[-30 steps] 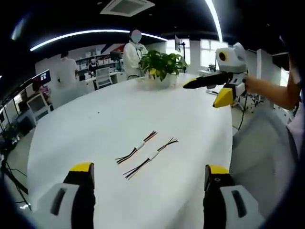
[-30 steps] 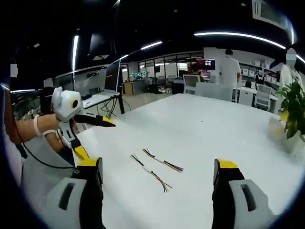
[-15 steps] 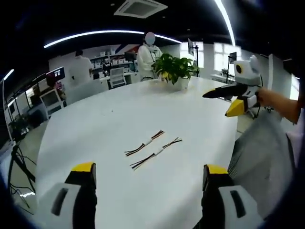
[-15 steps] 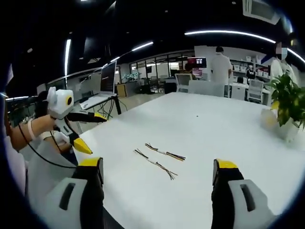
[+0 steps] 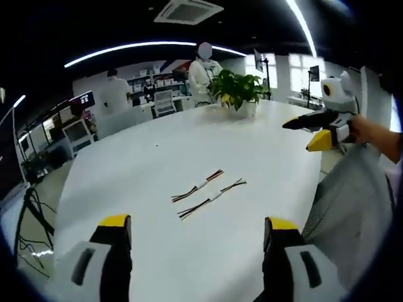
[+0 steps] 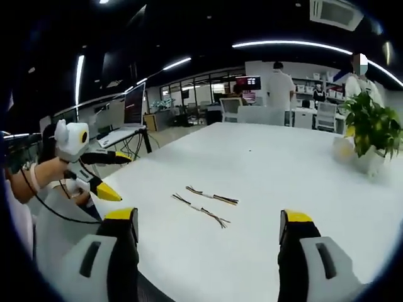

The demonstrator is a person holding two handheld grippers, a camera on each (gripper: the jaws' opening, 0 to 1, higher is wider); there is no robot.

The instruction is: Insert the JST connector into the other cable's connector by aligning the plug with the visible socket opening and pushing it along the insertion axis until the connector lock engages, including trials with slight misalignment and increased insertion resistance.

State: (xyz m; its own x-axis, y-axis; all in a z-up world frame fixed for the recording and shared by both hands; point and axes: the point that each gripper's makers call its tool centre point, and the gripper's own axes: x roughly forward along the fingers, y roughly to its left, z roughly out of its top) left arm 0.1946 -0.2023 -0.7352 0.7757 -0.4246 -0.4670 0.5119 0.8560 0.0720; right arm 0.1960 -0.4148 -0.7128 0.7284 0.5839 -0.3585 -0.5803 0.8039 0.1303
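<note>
At the bottom of the left gripper view, the left gripper (image 5: pixel 195 233) stands with its yellow-tipped jaws spread wide and nothing between them. The right gripper (image 6: pixel 208 228) at the bottom of the right gripper view is likewise released and holds nothing.

Just beyond the jaws, the two cables lie side by side on the white table (image 5: pixel 151 170), apart from both grippers. In the left gripper view the nearer cable (image 5: pixel 211 199) and the farther cable (image 5: pixel 198 185) sit slightly below the middle of the frame, each with a pale connector at mid-length and dark wire ends fanning out. In the right gripper view the nearer cable (image 6: pixel 200 210) and the farther cable (image 6: pixel 212 196) lie left of centre.

Compared with half a second ago, the left gripper view has swung so the cables sit a little further right and the table edge shows more at the lower left; the cables themselves have not shifted on the table.

Farther off, the right gripper shows at the upper right of the left gripper view, open and held in a hand (image 5: pixel 365 129); the left gripper at the left edge of the right gripper view now sits lower and further left than before.

At the far end stands a potted plant (image 5: pixel 239 91), with people behind it.
</note>
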